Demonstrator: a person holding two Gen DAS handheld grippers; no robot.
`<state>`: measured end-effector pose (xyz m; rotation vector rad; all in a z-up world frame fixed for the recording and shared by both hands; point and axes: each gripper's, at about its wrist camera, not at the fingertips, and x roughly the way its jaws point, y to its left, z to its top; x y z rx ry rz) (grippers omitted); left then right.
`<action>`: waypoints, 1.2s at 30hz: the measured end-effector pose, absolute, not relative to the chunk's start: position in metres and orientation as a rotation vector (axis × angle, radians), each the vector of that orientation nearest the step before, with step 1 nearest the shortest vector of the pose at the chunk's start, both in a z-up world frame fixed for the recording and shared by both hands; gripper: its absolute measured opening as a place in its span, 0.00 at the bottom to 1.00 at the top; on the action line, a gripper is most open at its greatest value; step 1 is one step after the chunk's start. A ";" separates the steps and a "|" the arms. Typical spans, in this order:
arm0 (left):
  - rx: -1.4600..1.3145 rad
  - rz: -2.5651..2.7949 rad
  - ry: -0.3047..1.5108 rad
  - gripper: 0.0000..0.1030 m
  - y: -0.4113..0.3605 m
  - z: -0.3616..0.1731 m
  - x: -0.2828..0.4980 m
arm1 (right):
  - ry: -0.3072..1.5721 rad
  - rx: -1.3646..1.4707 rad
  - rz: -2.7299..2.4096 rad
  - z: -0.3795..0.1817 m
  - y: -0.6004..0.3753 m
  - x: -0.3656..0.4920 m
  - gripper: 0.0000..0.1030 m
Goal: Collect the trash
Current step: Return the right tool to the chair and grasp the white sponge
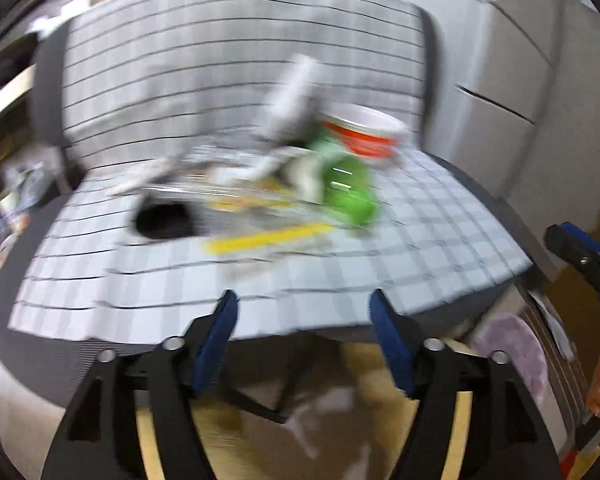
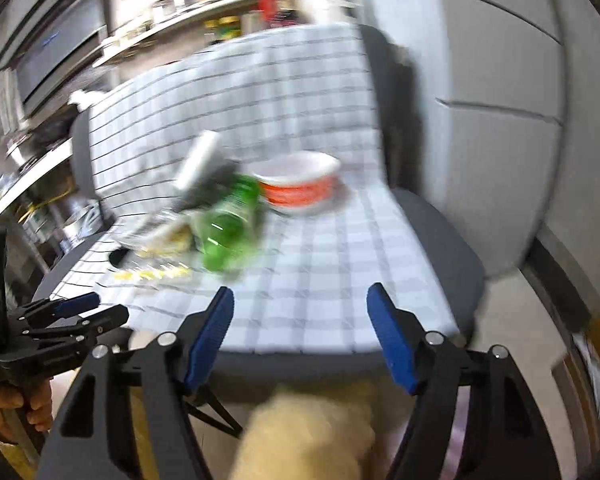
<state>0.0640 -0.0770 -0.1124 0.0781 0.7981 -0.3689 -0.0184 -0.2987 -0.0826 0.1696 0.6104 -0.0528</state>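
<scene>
1. Two grippers, both with fingers spread wide and empty: left gripper (image 1: 302, 312) and right gripper (image 2: 300, 308) hover short of the chair's front edge, nothing between the blue pads.
2. We see the trash piled mid-seat on the checked cloth (image 1: 440, 216) over a grey chair (image 2: 440, 216): green bottle (image 1: 350, 186) lying on its side, red-and-white bowl (image 1: 366, 136) just behind it, clear wrappers (image 1: 228, 184) with a yellow strip (image 1: 268, 236) in front, and a pale tube-like piece (image 1: 296, 88) propped up against the backrest. Everything is motion-blurred.
3. Handling, our guess: the bottle looks like empty plastic, so light, smooth, likely to roll or squirt out; pinch across the body or at the neck. The bowl looks thin-walled and light; take the rim, gently, since it may crush. Wrappers are limp and crinkly; grab a bunched fold, not a flat sheet.
4. Left wrist view gives us a dark round thing (image 1: 164, 220) at the pile's left end, nature unclear, and the right gripper at the frame's right edge.
5. Right wrist view shows the bowl standing slightly apart from the bottle, cluttered shelves (image 2: 160, 16) behind the chair, and the left gripper (image 2: 88, 310) low left with the hand (image 2: 16, 408) holding it.
6. Whether the bottle touches the bowl, we cannot tell.
</scene>
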 end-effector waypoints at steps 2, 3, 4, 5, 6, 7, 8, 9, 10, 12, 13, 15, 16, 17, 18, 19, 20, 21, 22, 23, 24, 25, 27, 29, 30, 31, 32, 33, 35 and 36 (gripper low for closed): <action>0.049 -0.302 0.783 0.70 -0.054 -0.107 0.076 | 0.599 0.139 -0.020 -0.074 -0.284 0.001 0.70; 0.040 -0.277 0.780 0.70 -0.044 -0.105 0.081 | 0.594 0.118 -0.003 -0.069 -0.274 0.016 0.70; 0.031 -0.253 0.781 0.70 -0.037 -0.104 0.085 | 0.593 0.104 0.005 -0.066 -0.267 0.024 0.70; 0.020 -0.223 0.784 0.70 -0.028 -0.102 0.093 | 0.591 0.097 0.015 -0.064 -0.260 0.033 0.70; 0.016 -0.207 0.787 0.70 -0.023 -0.102 0.097 | 0.589 0.089 0.028 -0.062 -0.254 0.043 0.70; 0.012 -0.190 0.790 0.70 -0.017 -0.100 0.103 | 0.591 0.079 0.037 -0.059 -0.247 0.054 0.70; 0.013 -0.176 0.790 0.71 -0.012 -0.098 0.110 | 0.591 0.075 0.046 -0.058 -0.242 0.063 0.70; 0.016 -0.165 0.791 0.71 -0.008 -0.097 0.115 | 0.592 0.073 0.055 -0.057 -0.237 0.072 0.70; 0.019 -0.152 0.791 0.74 -0.006 -0.095 0.121 | 0.596 0.073 0.064 -0.055 -0.231 0.083 0.70; 0.020 -0.134 0.787 0.78 0.000 -0.090 0.132 | 0.599 0.073 0.077 -0.052 -0.223 0.103 0.70; 0.020 -0.132 0.786 0.78 0.003 -0.087 0.138 | 0.597 0.072 0.079 -0.050 -0.220 0.114 0.70; 0.022 -0.127 0.777 0.78 0.007 -0.083 0.145 | 0.589 0.063 0.085 -0.046 -0.214 0.135 0.70; 0.024 -0.118 0.772 0.78 0.009 -0.083 0.148 | 0.583 0.061 0.084 -0.045 -0.211 0.149 0.67; 0.027 -0.108 0.765 0.78 0.012 -0.081 0.153 | 0.583 0.065 0.085 -0.046 -0.211 0.159 0.62; 0.025 -0.104 0.762 0.78 0.013 -0.082 0.155 | 0.594 0.072 0.086 -0.048 -0.209 0.175 0.56; 0.021 -0.102 0.761 0.78 0.016 -0.083 0.158 | 0.603 0.075 0.080 -0.050 -0.209 0.185 0.56; 0.016 -0.103 0.761 0.78 0.018 -0.084 0.160 | 0.614 0.084 0.075 -0.053 -0.209 0.196 0.56; 0.007 -0.108 0.764 0.78 0.020 -0.087 0.162 | 0.623 0.101 0.069 -0.056 -0.210 0.209 0.56; 0.000 -0.111 0.770 0.78 0.023 -0.090 0.163 | 0.628 0.109 0.056 -0.058 -0.209 0.217 0.56; -0.006 -0.113 0.778 0.78 0.024 -0.094 0.164 | 0.637 0.117 0.040 -0.061 -0.210 0.225 0.59; -0.008 -0.114 0.782 0.78 0.025 -0.097 0.164 | 0.648 0.125 0.028 -0.064 -0.210 0.233 0.65; -0.009 -0.113 0.790 0.78 0.025 -0.100 0.165 | 0.663 0.147 0.011 -0.069 -0.212 0.242 0.66; -0.015 -0.112 0.801 0.78 0.026 -0.104 0.164 | 0.683 0.229 0.026 -0.074 -0.217 0.250 0.65; -0.025 -0.115 0.804 0.78 0.028 -0.105 0.160 | 0.682 0.263 0.042 -0.075 -0.217 0.249 0.37; -0.027 -0.114 0.804 0.78 0.028 -0.105 0.158 | 0.681 0.244 0.035 -0.074 -0.214 0.245 0.31; -0.027 -0.113 0.806 0.78 0.028 -0.105 0.156 | 0.664 0.234 0.039 -0.071 -0.213 0.239 0.29; -0.026 -0.111 0.809 0.78 0.027 -0.105 0.153 | 0.645 0.230 0.047 -0.067 -0.212 0.235 0.29; -0.025 -0.113 0.808 0.78 0.026 -0.104 0.151 | 0.618 0.227 0.061 -0.061 -0.212 0.226 0.28; -0.019 -0.119 0.804 0.78 0.024 -0.102 0.147 | 0.545 0.228 0.110 -0.043 -0.214 0.201 0.28; -0.016 -0.123 0.801 0.78 0.021 -0.100 0.145 | 0.518 0.221 0.127 -0.036 -0.215 0.189 0.28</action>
